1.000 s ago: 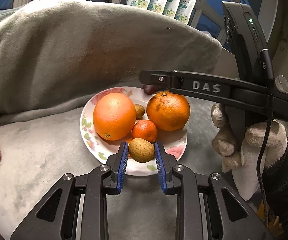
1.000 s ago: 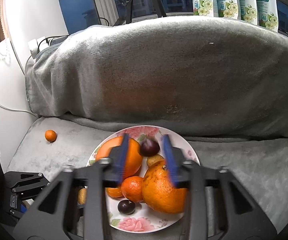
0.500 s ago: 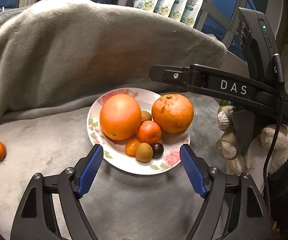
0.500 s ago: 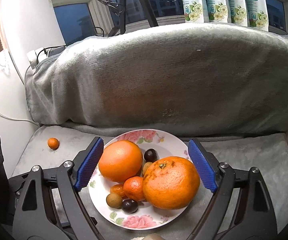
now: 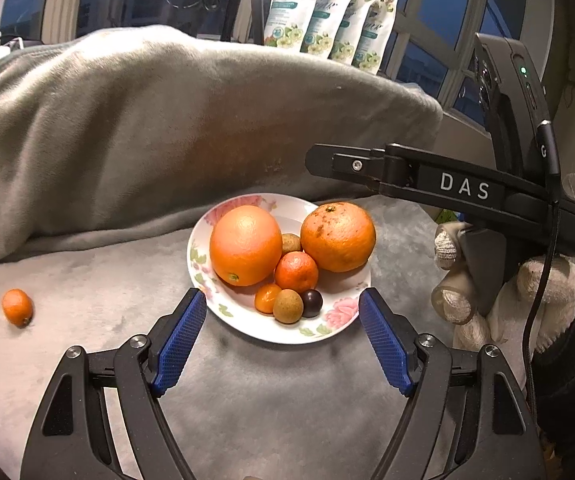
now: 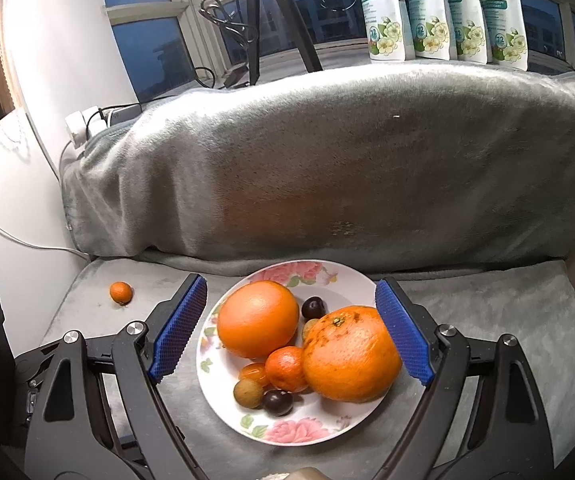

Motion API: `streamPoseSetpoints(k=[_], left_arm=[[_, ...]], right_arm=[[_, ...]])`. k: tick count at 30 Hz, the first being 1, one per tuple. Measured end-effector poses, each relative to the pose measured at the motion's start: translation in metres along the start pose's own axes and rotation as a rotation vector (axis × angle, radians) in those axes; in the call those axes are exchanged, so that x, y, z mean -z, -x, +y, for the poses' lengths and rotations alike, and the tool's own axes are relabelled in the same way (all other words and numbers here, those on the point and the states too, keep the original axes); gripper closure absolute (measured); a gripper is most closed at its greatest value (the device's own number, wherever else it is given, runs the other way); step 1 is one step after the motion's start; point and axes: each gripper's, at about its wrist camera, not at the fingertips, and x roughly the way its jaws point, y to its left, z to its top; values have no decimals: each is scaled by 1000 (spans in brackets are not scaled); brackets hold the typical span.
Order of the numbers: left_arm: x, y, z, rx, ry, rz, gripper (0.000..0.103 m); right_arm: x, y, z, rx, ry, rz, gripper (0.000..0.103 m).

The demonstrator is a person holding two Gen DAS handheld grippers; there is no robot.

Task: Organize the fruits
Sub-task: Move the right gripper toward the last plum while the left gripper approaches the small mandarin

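Note:
A flowered white plate (image 5: 327, 330) (image 6: 287, 432) sits on the grey blanket. It holds two big oranges (image 5: 245, 246) (image 5: 337, 236), a mandarin (image 5: 296, 272), a kumquat (image 5: 267, 298), a brown longan (image 5: 287, 306) and a dark round fruit (image 5: 311, 303). In the right wrist view a second dark fruit (image 6: 313, 307) lies farther back on the plate. My left gripper (image 5: 282, 295) stands open just short of the plate's near rim, nothing between its pads. My right gripper (image 6: 291, 282) is open too, its pads on either side of the plate above the fruit. One loose kumquat (image 5: 16, 307) (image 6: 121, 293) lies far left on the blanket.
A blanket-covered backrest (image 6: 347, 168) rises right behind the plate. Several white pouches (image 6: 443, 12) stand on the window sill. A gloved hand (image 5: 527, 292) holds the right gripper's body (image 5: 463, 190) at the right of the left wrist view. A white wall and cable (image 6: 15, 236) close the left side.
The left jaws opened off the brown longan, which now lies on the plate, and the gripper drew back. The right jaws spread wide from around a dark fruit at the plate's back.

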Motion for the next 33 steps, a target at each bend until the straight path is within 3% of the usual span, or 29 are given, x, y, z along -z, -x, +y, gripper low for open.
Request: streamPoseSetpoints(k=[18, 33], left_arm=[[8, 54, 17, -31, 5, -89, 24], [21, 82, 81, -117, 52, -124, 24]], right_arm=[[9, 42, 31, -23, 20, -47, 14], [37, 60, 88, -80, 104, -51, 14]])
